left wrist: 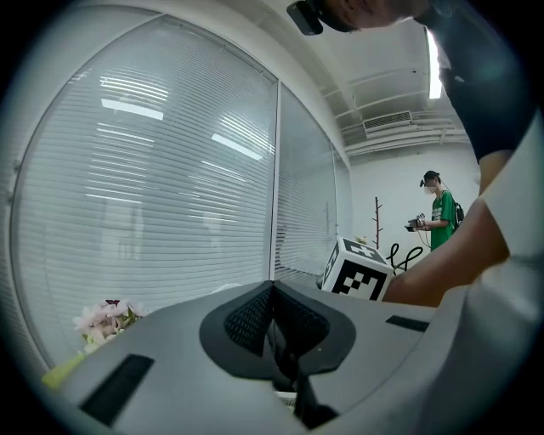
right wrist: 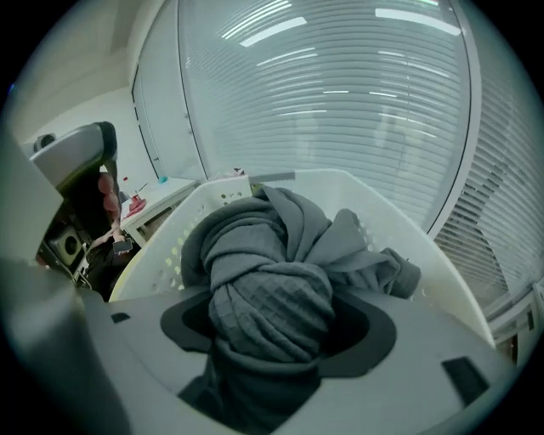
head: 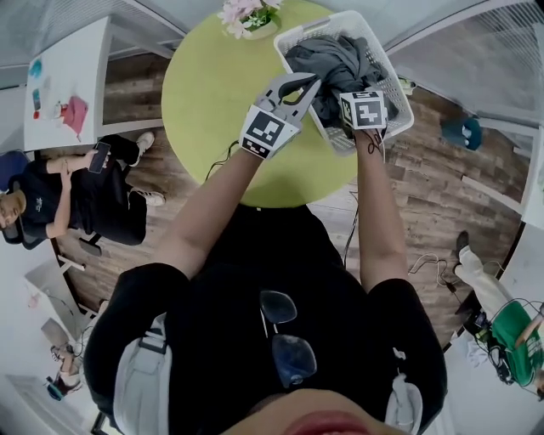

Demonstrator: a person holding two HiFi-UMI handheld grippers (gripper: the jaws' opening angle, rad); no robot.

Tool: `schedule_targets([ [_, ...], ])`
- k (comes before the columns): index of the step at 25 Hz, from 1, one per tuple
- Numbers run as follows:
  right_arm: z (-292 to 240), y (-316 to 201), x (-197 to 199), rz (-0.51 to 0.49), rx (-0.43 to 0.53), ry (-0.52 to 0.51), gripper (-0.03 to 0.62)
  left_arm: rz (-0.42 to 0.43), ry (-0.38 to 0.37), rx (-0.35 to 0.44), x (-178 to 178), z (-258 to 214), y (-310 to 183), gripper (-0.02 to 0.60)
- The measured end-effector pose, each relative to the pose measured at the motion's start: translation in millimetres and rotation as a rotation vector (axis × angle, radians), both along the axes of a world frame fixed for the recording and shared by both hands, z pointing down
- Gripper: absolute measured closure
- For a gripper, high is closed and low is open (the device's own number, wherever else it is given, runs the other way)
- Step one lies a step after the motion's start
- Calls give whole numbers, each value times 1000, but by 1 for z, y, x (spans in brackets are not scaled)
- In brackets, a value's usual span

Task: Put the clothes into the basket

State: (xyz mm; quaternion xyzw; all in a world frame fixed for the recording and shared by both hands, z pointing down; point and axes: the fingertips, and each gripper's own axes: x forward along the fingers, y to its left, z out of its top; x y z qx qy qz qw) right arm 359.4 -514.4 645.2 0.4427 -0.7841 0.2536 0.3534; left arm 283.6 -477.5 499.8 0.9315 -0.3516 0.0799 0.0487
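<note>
The round yellow-green table [head: 212, 102] takes up the upper middle of the head view, on a wood-pattern floor [head: 425, 178]. A white desk [head: 68, 59] stands to its left. A seated person in black [head: 76, 200] is near that desk with a phone in hand.

The white perforated basket [head: 393, 93] stands at the table's far right edge. The grey clothes [head: 336, 59] lie in a heap inside the basket and fill most of it. The heap rises above the rim on the side nearest the grippers.

The right gripper [right wrist: 276, 331] is positioned at the near rim of the basket, with its marker cube [head: 364, 109] facing up. Its jaws are clamped on a thick roll of grey waffle-knit fabric that belongs to the clothes. The roll fills the whole gap between the pads and bulges above them. The rest of the fabric trails forward from the jaws into the basket.

The left gripper [left wrist: 274, 331] is positioned just left of the basket, above the table, and points toward the clothes. Its jaws are closed, pad against pad, with nothing between them.

A pot of pink and white flowers [head: 248, 15] stands at the table's far edge, just left of the basket. A person in green [left wrist: 440, 217] stands well behind, visible in the left gripper view.
</note>
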Motion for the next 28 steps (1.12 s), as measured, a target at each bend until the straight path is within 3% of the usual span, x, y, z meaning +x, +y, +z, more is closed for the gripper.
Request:
schedule_targets([
  [5,31,3,-1,-5,-88,37,250,-5,-1,-4,1,6,-3,578],
  [7,30,1,1,-3,-78,57,243,-10,1,-2,1,5,-3,578],
  [15,-36,-11,6,1,57,4,244,-16,-2,22,-17,-12,11,578],
  [23,-138,25,-37,-46,253,-146,247,5,16,20,-60,-40,41,578],
  [28,-187,71,-75,-42,365,-234,327,46,35,35,-91,-63,69,578],
])
